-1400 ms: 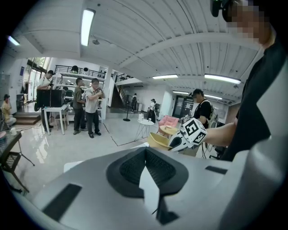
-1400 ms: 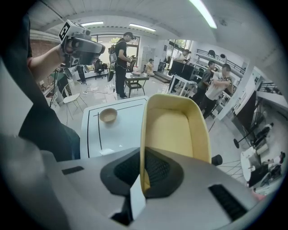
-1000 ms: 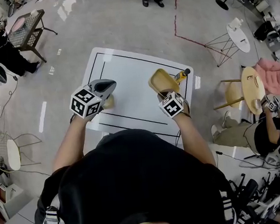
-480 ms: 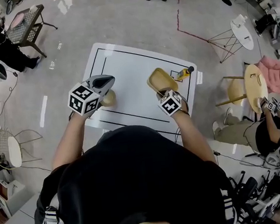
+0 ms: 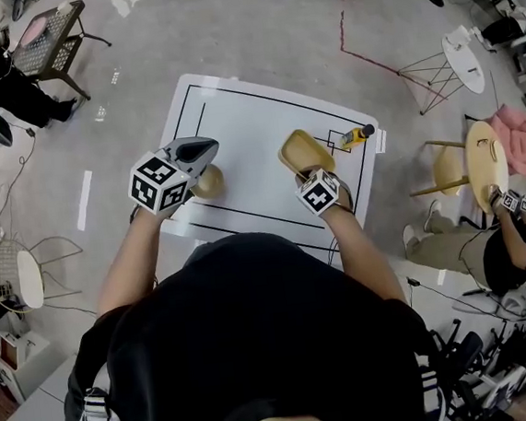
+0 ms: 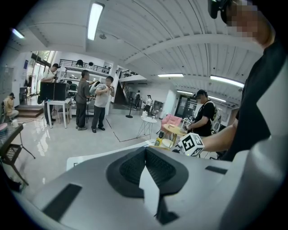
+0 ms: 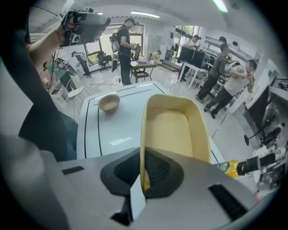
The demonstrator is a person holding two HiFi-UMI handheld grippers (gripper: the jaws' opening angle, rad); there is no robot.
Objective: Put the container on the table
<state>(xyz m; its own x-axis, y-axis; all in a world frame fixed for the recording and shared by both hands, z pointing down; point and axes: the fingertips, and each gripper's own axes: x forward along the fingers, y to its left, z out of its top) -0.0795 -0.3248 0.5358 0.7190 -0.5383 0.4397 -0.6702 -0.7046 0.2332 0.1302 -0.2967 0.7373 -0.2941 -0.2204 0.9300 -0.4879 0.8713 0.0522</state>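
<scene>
The yellow rectangular container (image 5: 304, 151) hangs tilted over the right part of the white table (image 5: 246, 132). My right gripper (image 5: 306, 175) is shut on its near rim. In the right gripper view the container (image 7: 175, 130) fills the middle, its left wall pinched where the jaws meet in my right gripper (image 7: 143, 168). My left gripper (image 5: 207, 149) is over the table's left part, above a small tan bowl (image 5: 209, 181). The left gripper view shows this gripper (image 6: 145, 150) shut with nothing in it.
A yellow bottle (image 5: 356, 136) lies on the table just right of the container. The bowl (image 7: 109, 102) sits inside the table's black outline. Beside the table stand a round wooden side table (image 5: 485, 165), a pink chair (image 5: 515, 139) and a wire chair (image 5: 15, 275); people stand around.
My right gripper has sunk toward the table with the container still in it. The left gripper has drifted slightly and stays shut.
</scene>
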